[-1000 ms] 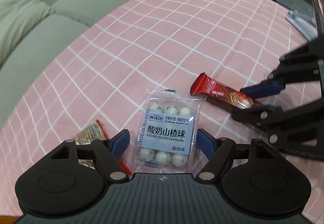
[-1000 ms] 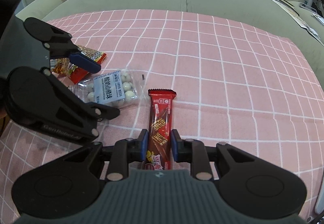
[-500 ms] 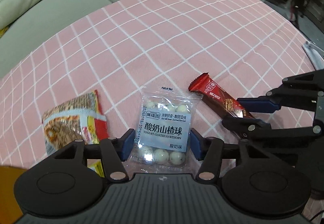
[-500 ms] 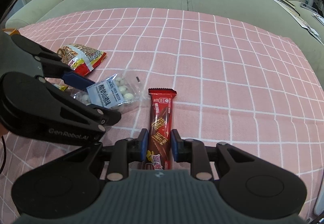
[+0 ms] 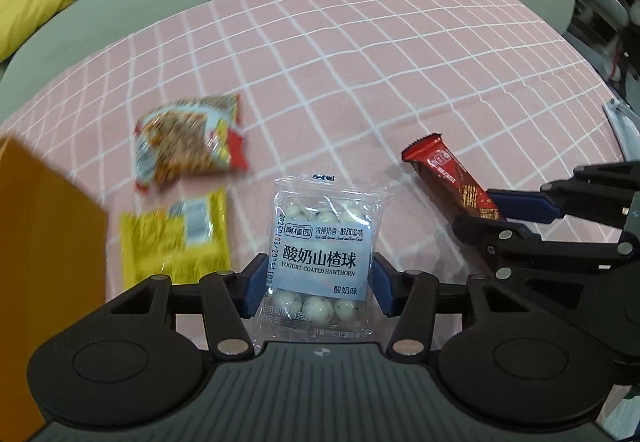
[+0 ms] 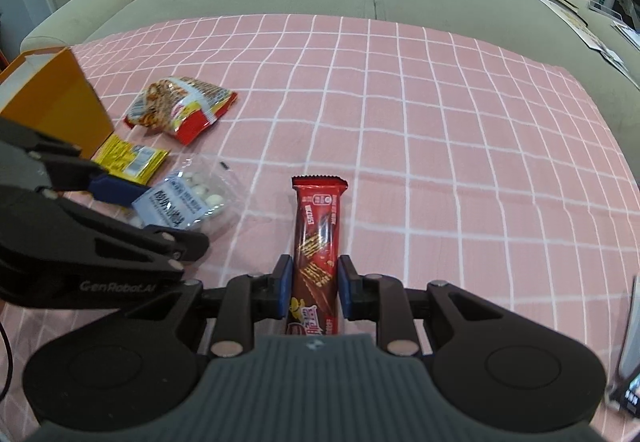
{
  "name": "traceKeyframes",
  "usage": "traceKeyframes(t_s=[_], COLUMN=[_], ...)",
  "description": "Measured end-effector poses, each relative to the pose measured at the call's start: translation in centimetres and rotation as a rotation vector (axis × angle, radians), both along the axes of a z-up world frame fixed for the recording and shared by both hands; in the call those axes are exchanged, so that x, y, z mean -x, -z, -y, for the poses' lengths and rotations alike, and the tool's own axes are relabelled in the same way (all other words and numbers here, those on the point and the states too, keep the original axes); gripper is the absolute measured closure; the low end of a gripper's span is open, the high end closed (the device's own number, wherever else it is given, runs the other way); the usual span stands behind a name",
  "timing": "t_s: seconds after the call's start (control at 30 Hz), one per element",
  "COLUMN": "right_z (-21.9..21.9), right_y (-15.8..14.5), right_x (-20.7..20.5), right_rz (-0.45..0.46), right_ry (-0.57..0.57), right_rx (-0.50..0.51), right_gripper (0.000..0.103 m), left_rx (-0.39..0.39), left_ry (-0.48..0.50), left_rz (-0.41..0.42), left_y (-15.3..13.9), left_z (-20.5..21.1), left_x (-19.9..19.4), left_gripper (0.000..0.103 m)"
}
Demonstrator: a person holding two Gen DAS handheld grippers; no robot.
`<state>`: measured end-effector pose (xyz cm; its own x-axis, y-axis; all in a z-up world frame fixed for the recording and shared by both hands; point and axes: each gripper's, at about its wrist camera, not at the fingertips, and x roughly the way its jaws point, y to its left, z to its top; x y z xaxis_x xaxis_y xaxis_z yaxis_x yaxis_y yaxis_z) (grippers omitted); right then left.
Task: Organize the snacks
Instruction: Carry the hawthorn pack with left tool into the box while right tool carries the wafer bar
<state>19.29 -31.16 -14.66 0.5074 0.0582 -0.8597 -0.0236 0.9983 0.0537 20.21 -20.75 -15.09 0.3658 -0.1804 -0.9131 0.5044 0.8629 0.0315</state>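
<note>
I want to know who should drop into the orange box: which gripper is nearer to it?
Left. The left gripper, holding the hawthorn ball pack, sits just beside the orange box; the right gripper, holding the red wafer bar, is farther away.

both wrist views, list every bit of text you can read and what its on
"YOGURT-COATED HAWTHORN": label of the clear hawthorn ball pouch in the left tongs.
"酸奶山楂球" and "酸奶味": same label.
"GenRobot.AI": side of the left tongs, seen from the right wrist.
Red wafer bar in the right tongs: print too distorted to read.
Yellow packet and orange-red snack bag: blurred, unreadable.
</note>
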Motion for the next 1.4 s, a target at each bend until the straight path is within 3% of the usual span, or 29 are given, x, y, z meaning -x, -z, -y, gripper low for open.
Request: traceKeyframes(t_s=[0.67,1.1,1.4], right_z=[-6.0,-11.9,-16.7], right_y=[-2.9,-8.0,-11.9], right_x=[8.5,9.2,7.2], right_rz=[0.015,0.146,0.252], right_ry=[-0.034,-0.169,-0.296], right_rx=[-0.072,-0.062,-0.049], right_gripper=[0.083,0.083,0.083], left_rx=[0.101,0.178,0.202], left_ry=[-0.205,-0.329,-0.402], left_rz=[0.11,0.22,0.314], left_y=[-6.0,-11.0,-15.2], left_z=[-7.4,-13.8,-18.5], left_x=[10.4,13.5,12.8], left_gripper=[0.042,0.042,0.042])
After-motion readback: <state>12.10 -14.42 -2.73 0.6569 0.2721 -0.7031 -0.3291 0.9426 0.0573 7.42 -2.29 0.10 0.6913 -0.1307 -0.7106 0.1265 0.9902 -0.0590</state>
